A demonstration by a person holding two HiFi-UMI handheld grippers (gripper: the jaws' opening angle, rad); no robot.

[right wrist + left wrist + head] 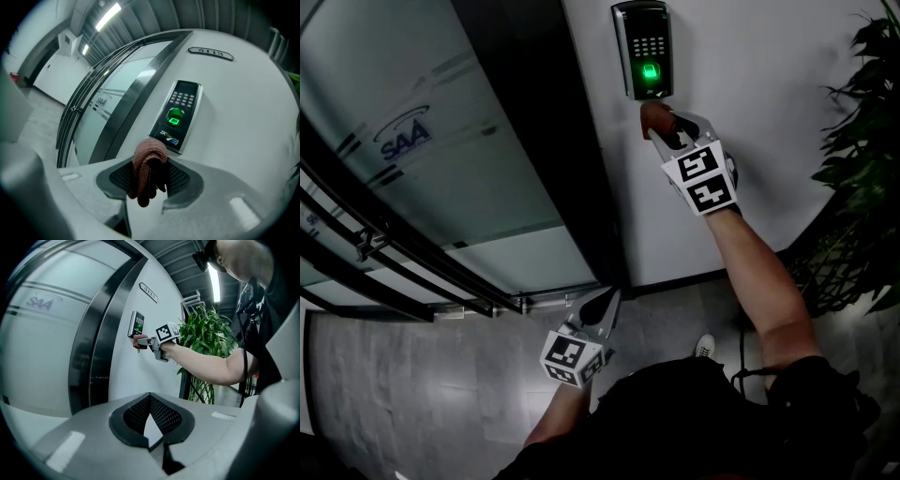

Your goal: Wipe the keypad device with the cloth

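The keypad device (643, 49) hangs on a white wall, black and silver, with a number pad above a glowing green sensor; it also shows as the keypad device (182, 116) and, small, as the keypad device (136, 324). My right gripper (657, 128) is raised just below it, shut on a folded reddish-brown cloth (148, 166) that sits just under the device's lower edge; touching cannot be told. The cloth (652, 116) pokes out toward the wall. My left gripper (607, 307) hangs low by the person's waist, jaws closed to a point, holding nothing.
A dark door frame (553, 141) and frosted glass panel (412, 141) with a logo stand left of the keypad. A green potted plant (862, 169) grows at the right. Grey floor (412, 394) lies below. A small door number plate (210, 54) is above the device.
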